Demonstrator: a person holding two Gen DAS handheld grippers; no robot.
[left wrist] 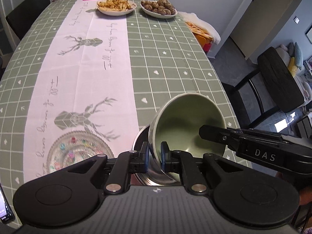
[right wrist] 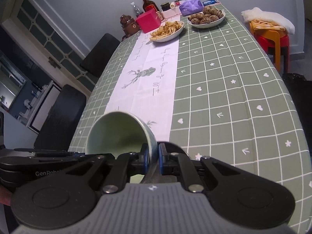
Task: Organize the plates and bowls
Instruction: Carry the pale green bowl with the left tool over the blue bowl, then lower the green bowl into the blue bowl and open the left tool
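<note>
A: Where was the bowl (left wrist: 187,128) when you paused?

B: Between your two tools, off the worktop (left wrist: 175,58). Your left hand-held gripper (left wrist: 155,157) had its jaws nearly shut on the bowl's near-left wall, one blue pad outside, one inside. Your right hand-held gripper (right wrist: 152,157) was clamped the same way on the opposite wall of the bowl (right wrist: 120,134).

A: Which way did it lie?

B: Tilted. In the left view its mouth opened up and to the right of your left hand-held gripper; in the right view it opened up and to the left of your right one. So the bowl's axis ran across, between the two hands, neither nearer than the other, I judged.

A: Anything under it?

B: Directly below your left hand-held gripper you had a metal bowl (left wrist: 142,142), just behind the green one; whether they touched I couldn't tell. A glass plate (left wrist: 78,152) lay left of that tool on the worktop. Two food plates (left wrist: 117,6) sat far ahead.

A: What did the next move turn on?

B: In my view, on levelling the bowl before you set it down, both hands turning together.
</note>
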